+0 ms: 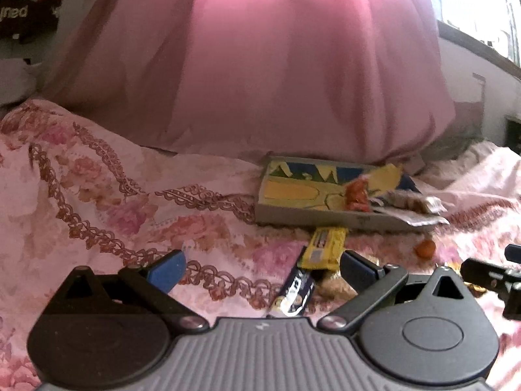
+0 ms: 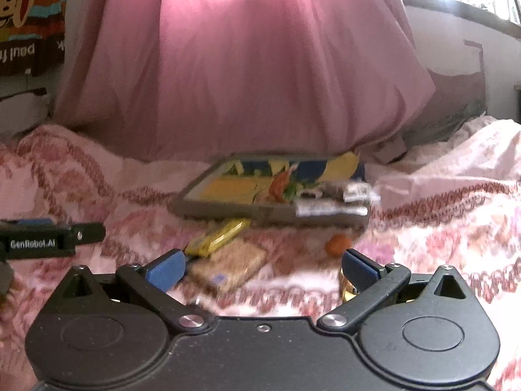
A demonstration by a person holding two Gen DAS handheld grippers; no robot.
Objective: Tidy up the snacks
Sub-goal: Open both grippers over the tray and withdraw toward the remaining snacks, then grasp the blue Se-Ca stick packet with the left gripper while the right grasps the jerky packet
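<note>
On the bed (image 1: pixel 97 189), a shallow tray (image 1: pixel 312 220) sits at the far side against a pink curtain (image 1: pixel 260 65), already holding a yellow-and-orange bag (image 1: pixel 361 192) and a clear packet (image 1: pixel 413 205) at its right end. Loose snacks lie on the near side of it: a yellow bar (image 1: pixel 322 249) just below the tray's near wall, a dark wrapper (image 1: pixel 296 288) nearer still, a tan cracker pack (image 2: pixel 228 265) beside them, and a small orange sweet (image 1: pixel 426 248) off to the right.

The left gripper (image 1: pixel 262 272) is spread wide and holds nothing; the yellow bar and dark wrapper lie between its fingers, closer to the right finger. The right gripper (image 2: pixel 262 270) is likewise wide apart and empty, with the cracker pack between its fingers, near the left one, and the orange sweet just beyond its right finger.

The main risk is the soft, wrinkled blanket: closing on a flat wrapper could pinch fabric along with it, or press the snack down so the fingers slide over it. The bar and wrapper overlap, so 1 grasp may drag both. The 2 grippers are also near each other and could collide. Both views are blurred, so exact contact is hard to judge.
</note>
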